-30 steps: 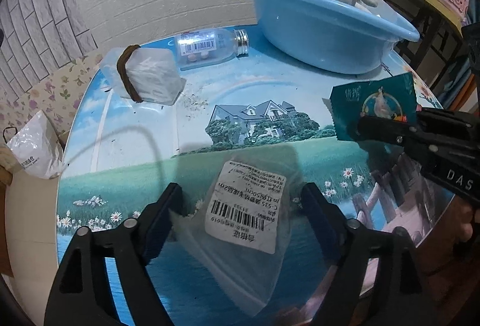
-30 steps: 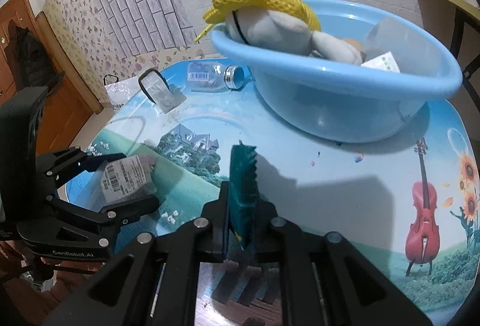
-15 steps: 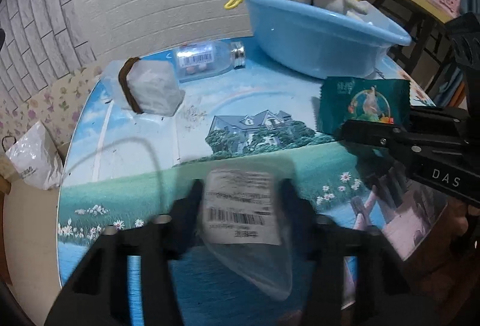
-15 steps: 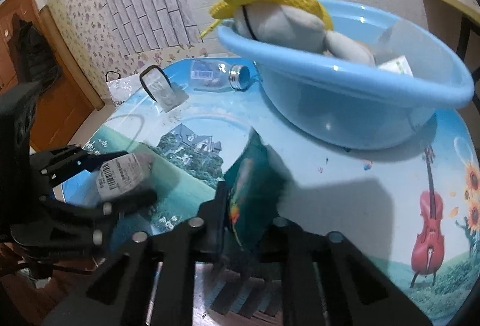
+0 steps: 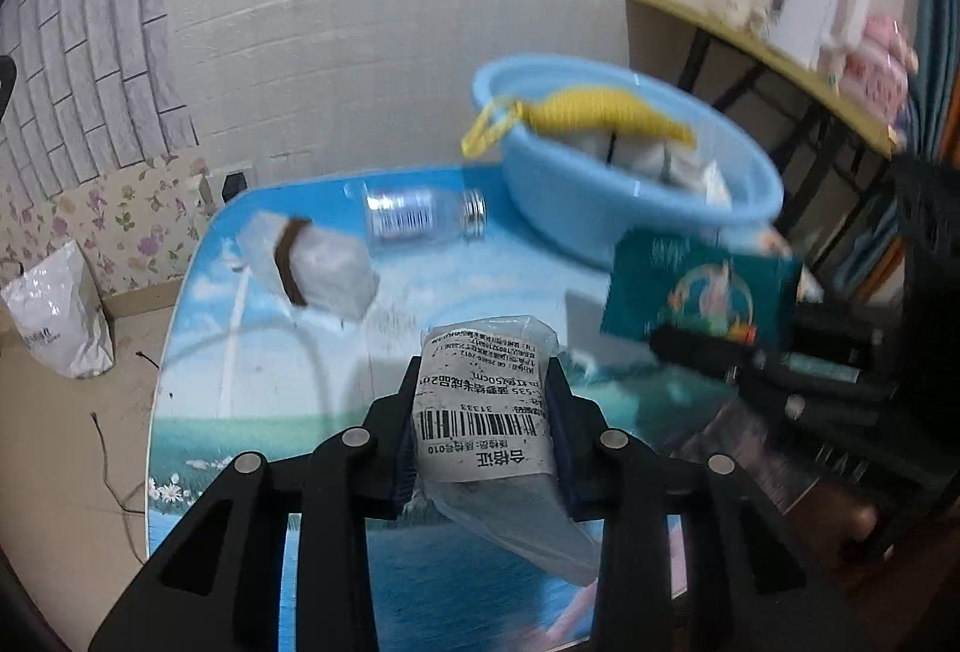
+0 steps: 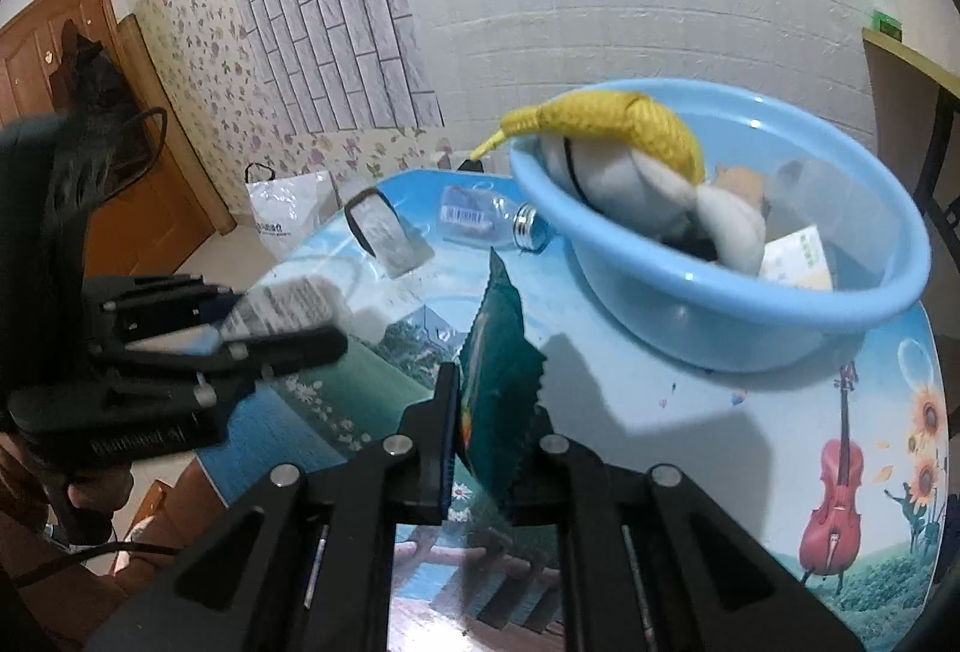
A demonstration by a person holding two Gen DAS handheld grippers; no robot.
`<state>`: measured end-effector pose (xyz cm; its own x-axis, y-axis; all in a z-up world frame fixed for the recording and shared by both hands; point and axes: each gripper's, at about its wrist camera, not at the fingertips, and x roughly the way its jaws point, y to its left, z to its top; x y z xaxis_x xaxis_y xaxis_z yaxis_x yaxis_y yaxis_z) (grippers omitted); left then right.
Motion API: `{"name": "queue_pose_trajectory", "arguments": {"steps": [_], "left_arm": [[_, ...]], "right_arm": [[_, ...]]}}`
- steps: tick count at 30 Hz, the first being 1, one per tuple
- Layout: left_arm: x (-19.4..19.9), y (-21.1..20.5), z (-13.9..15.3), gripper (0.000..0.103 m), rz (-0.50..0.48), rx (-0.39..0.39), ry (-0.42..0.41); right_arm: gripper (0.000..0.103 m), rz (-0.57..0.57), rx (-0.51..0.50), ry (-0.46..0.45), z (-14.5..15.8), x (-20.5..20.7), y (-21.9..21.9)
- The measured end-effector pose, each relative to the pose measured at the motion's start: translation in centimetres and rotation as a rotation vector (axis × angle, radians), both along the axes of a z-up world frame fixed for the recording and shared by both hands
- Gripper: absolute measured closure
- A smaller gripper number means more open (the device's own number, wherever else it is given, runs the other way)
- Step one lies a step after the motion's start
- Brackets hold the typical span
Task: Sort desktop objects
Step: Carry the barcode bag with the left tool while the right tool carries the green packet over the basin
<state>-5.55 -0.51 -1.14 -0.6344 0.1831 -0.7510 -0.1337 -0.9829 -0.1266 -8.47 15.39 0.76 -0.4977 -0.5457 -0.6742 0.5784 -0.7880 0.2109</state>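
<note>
My left gripper (image 5: pixel 485 415), wide open over it a second ago, is closing on the clear labelled bag (image 5: pixel 483 412) and has raised it off the table (image 5: pixel 198 370). My right gripper (image 6: pixel 489 433) holds the green packet (image 6: pixel 495 364) clamped upright. Both look ready for the blue basin (image 6: pixel 780 328) just beyond.

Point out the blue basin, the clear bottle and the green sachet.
blue basin (image 6: pixel 708 334): right wrist view, on its outer front wall.
clear bottle (image 5: pixel 414 220): left wrist view, on its labelled body.
green sachet (image 6: pixel 495 370): right wrist view, on its face above the pads.
</note>
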Motion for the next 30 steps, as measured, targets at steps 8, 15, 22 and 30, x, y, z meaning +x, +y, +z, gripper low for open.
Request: {"name": "queue_pose_trajectory", "arguments": {"steps": [8,15,22,30], "left_arm": [[-0.2,0.1,3.5,0.069,0.042,0.034,0.065],[0.0,0.3,5.2,0.069,0.055,0.024,0.098],[-1.1,0.9,7.0,0.069,0.055,0.038,0.131],[-4.0,3.9,8.2,0.069,0.001,0.054,0.152]], "right_arm": [[0.092,0.022,-0.028,0.059,2.6,1.2,0.3],[0.092,0.02,-0.068,0.132,5.1,2.0,0.9],[0.092,-0.018,-0.084,0.16,7.0,1.1,2.2],[0.092,-0.079,-0.089,0.166,8.0,-1.1,4.4]]}}
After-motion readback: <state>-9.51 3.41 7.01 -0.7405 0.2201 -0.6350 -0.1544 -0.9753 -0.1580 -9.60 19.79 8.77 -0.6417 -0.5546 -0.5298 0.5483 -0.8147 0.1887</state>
